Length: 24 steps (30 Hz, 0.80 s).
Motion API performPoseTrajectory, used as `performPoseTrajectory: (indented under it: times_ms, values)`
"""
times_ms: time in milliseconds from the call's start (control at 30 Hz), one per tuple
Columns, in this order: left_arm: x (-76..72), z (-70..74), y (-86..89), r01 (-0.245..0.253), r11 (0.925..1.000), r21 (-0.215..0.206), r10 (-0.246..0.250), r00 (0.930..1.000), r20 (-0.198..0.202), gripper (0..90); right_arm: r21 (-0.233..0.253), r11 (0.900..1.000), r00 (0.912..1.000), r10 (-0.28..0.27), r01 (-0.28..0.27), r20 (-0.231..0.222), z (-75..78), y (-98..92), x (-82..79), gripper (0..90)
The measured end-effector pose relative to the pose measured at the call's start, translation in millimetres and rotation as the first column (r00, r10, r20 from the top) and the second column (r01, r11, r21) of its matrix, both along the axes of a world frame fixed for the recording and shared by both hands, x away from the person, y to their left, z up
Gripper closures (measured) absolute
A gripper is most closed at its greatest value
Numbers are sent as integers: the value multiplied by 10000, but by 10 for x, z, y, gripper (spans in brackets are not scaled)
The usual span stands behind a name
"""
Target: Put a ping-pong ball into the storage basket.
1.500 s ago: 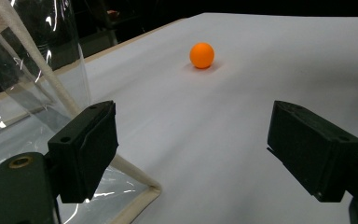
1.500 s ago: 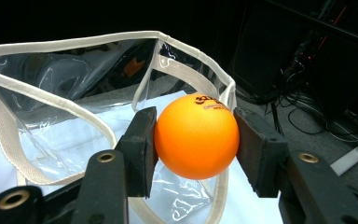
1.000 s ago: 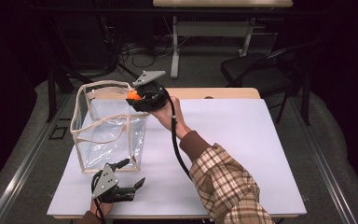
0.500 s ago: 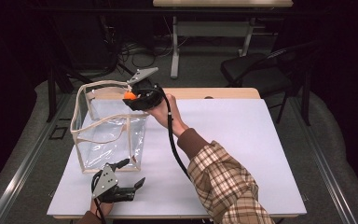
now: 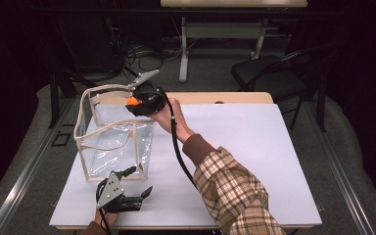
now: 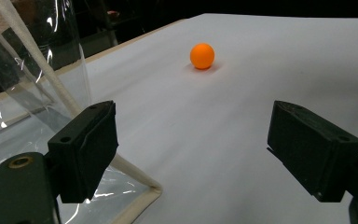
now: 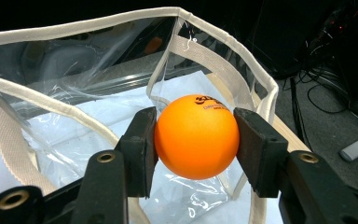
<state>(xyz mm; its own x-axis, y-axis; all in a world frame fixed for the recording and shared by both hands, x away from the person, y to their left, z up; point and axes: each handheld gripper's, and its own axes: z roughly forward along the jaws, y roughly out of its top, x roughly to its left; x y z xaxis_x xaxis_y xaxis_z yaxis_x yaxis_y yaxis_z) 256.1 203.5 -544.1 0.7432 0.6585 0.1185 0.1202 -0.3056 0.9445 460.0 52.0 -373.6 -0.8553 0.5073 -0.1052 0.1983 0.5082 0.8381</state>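
In the high view, a clear plastic bag (image 5: 112, 142) with cream fabric edging stands open on the left part of a white table (image 5: 254, 161). The right gripper (image 5: 138, 102) is held over the bag's far right corner, at the rim, by a hand (image 5: 169, 115) reaching out of a plaid sleeve (image 5: 235, 191). An orange ball (image 5: 133, 101) shows at the gripper's tip, just above the bag's opening. A black cable (image 5: 178, 147) trails from this gripper back along the forearm. The left gripper (image 5: 136, 185) rests low near the table's front edge, just in front of the bag's near side, with its jaws spread wide and nothing between them.

In the left gripper view, the two black jaws stand far apart and empty. The bag's lower corner (image 6: 140, 196) with its cream seam lies just beside the left jaw. A second orange ball (image 6: 202, 56) sits farther off on the bare white table, well apart from the jaws and from the bag.

In the right gripper view, the jaws are closed onto the orange ball (image 7: 196, 136), one pad pressing each side, with small dark print showing on top of the ball. The ball hangs over the open mouth of the bag (image 7: 74, 116), whose cream rim curves around behind and beside it. The clear bottom of the bag lies below.
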Motion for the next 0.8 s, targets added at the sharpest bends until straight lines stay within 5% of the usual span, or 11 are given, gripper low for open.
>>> performPoseTrajectory:
  times_ms: [800]
  values:
    - [0,0,3,17,10000,-3,-17,10000,-16,159,-567,9984,9976,-123,84,-683,-159,168,106,510]
